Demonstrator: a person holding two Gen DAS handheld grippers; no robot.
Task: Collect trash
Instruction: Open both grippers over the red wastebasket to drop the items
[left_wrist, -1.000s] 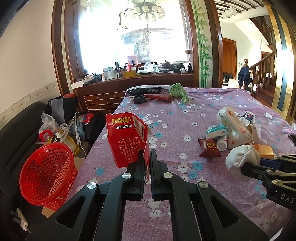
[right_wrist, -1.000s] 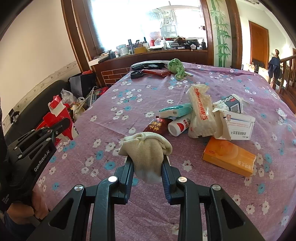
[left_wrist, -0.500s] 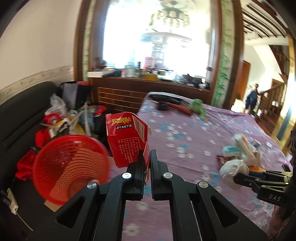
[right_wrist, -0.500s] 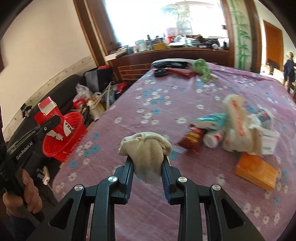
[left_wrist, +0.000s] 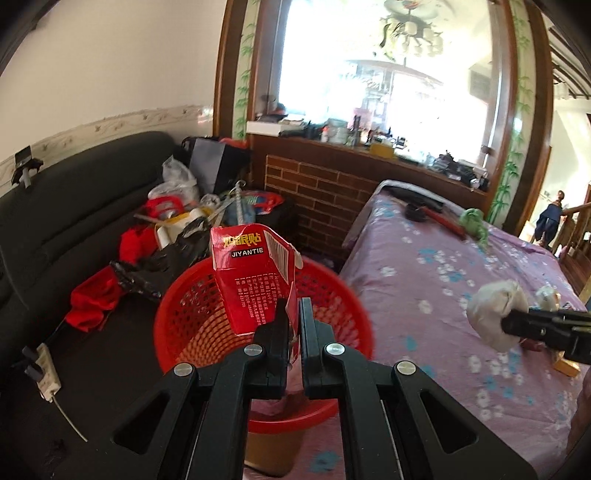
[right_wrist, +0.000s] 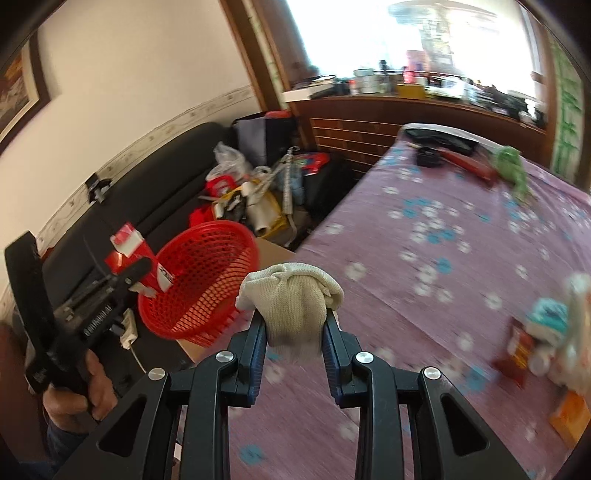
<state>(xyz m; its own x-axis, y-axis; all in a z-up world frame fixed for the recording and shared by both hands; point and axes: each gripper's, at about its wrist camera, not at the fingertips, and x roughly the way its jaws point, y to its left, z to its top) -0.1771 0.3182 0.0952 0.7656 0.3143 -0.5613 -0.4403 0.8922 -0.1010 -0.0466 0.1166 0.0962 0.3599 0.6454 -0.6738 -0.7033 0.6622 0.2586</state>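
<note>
In the left wrist view a black sofa (left_wrist: 55, 206) fills the left of the frame, with a heap of bags and clutter (left_wrist: 177, 221) piled at its far end. At lower centre the left tool (left_wrist: 291, 325) is clamped tight on a torn flap of a red carton (left_wrist: 251, 280), which stands upright over the mouth of the red basket (left_wrist: 207, 295) beside the table edge. To the right spreads the table (left_wrist: 443, 295) under a purple flowered cloth, and at the right edge the right tool (left_wrist: 513, 325) reaches in, gripping a balled-up white cloth (left_wrist: 491, 314) above the table. In the right wrist view, the person's hand (right_wrist: 77, 391) at lower left holds the left tool with the carton in front of the tilted basket. At lower centre the right tool, jaws partly open, pinches the cloth between its pads. At the right edge lie blurred packets (right_wrist: 546, 332) and an orange box (right_wrist: 570, 413) on the table.
</note>
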